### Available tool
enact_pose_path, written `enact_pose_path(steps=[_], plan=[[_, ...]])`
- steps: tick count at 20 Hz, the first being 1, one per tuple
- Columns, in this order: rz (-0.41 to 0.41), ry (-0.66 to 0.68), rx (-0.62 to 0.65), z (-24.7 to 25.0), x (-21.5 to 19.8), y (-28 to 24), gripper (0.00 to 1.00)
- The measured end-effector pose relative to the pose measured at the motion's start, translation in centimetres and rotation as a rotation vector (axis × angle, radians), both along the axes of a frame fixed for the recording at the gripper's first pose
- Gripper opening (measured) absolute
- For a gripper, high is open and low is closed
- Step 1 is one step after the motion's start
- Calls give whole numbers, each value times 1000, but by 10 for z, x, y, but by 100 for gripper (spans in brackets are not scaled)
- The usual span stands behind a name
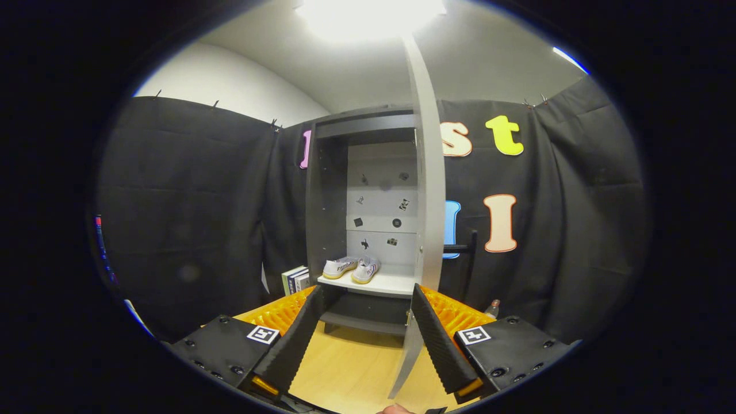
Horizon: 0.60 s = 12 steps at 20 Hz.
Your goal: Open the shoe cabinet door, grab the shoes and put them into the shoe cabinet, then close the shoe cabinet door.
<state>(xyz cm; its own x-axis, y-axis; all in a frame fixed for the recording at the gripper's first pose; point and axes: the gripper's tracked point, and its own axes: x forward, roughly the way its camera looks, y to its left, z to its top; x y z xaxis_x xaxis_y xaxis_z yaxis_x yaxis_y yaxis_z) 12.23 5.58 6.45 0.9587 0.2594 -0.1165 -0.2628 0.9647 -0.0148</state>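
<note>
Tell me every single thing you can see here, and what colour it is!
shoe cabinet: one, dark grey, against the booth wall, beyond the fingers.
cabinet door: one, light grey, swung open, its edge toward the camera.
shelf: one, white, inside the cabinet.
shoes: two, white with yellowish soles, side by side on the shelf.
books: a few, upright, left of the cabinet.
bottle: one, colour unclear, right of the door.
floor: light wood.
gripper: one, fingers apart, holding nothing.
</note>
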Motion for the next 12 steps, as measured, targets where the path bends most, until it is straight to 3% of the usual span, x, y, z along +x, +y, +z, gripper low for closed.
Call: enact_pose_path(steps=[5, 12], plan=[[-85, -3, -1, 4, 0, -40, 97], [-310, -36, -1, 14, 17, -120, 97]])
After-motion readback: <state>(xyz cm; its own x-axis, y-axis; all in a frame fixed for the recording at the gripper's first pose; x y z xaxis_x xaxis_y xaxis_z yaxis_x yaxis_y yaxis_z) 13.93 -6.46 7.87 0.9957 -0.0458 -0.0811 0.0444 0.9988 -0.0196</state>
